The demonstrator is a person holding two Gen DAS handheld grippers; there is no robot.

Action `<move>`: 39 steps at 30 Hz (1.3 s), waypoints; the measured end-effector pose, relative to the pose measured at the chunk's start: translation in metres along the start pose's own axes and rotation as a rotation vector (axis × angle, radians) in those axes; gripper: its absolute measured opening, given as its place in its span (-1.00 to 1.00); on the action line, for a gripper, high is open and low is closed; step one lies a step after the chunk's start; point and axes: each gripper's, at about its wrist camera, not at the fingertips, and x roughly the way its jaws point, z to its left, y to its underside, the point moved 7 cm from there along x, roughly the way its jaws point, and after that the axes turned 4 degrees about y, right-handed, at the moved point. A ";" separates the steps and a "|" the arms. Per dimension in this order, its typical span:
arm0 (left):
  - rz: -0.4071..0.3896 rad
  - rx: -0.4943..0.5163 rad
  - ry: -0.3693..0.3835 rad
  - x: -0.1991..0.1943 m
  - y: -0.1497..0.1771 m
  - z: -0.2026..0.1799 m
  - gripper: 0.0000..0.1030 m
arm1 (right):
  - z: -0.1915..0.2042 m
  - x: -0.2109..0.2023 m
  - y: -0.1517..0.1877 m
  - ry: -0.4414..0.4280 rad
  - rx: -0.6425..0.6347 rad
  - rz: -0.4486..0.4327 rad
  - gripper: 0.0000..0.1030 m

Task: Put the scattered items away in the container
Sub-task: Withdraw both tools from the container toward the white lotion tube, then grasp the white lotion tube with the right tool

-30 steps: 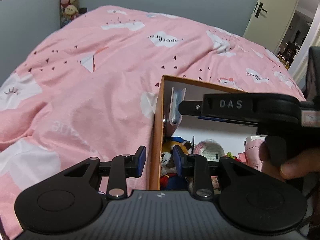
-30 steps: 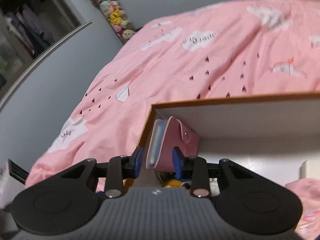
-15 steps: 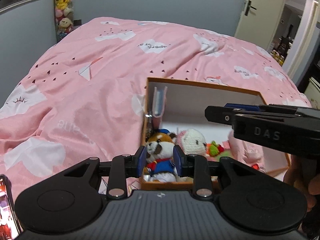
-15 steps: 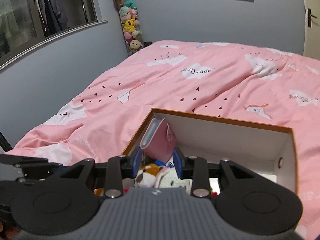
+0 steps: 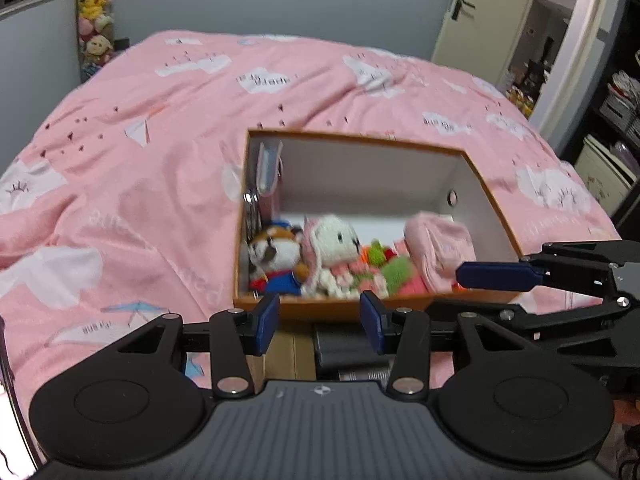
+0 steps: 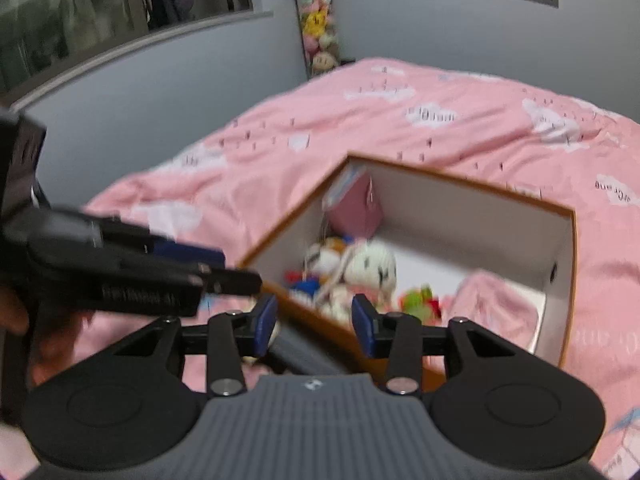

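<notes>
Hovering short of the box (image 5: 478,194), both grippers were seen empty, jaws opening; the left gripper (image 5: 319,317) faced its near short wall, the right gripper (image 6: 314,320) its near corner; the toys (image 5: 320,256) lay packed inside, ahead and below; the box's long axis ran away from the left gripper, judged nearer.

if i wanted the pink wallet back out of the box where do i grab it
Grip the pink snap-flap wallet by its top edge, coming from above. It stands upright on edge against the orange cardboard box corner wall, so only its top is free, flat faces between the pads.
</notes>
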 end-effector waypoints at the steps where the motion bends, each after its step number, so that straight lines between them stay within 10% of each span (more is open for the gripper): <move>1: 0.013 -0.002 0.009 0.000 0.005 0.000 0.00 | -0.001 0.000 0.007 0.008 -0.002 0.024 -0.12; 11: 0.197 0.028 0.018 0.005 0.058 0.002 0.00 | 0.001 0.003 0.064 -0.016 -0.024 0.205 -0.13; 28: 0.354 0.203 0.089 -0.012 0.106 -0.021 0.00 | 0.060 0.004 0.101 -0.211 -0.428 0.383 -0.04; 39: 0.344 0.181 0.096 -0.011 0.104 -0.019 0.00 | -0.004 -0.010 0.115 -0.116 -0.160 0.434 0.19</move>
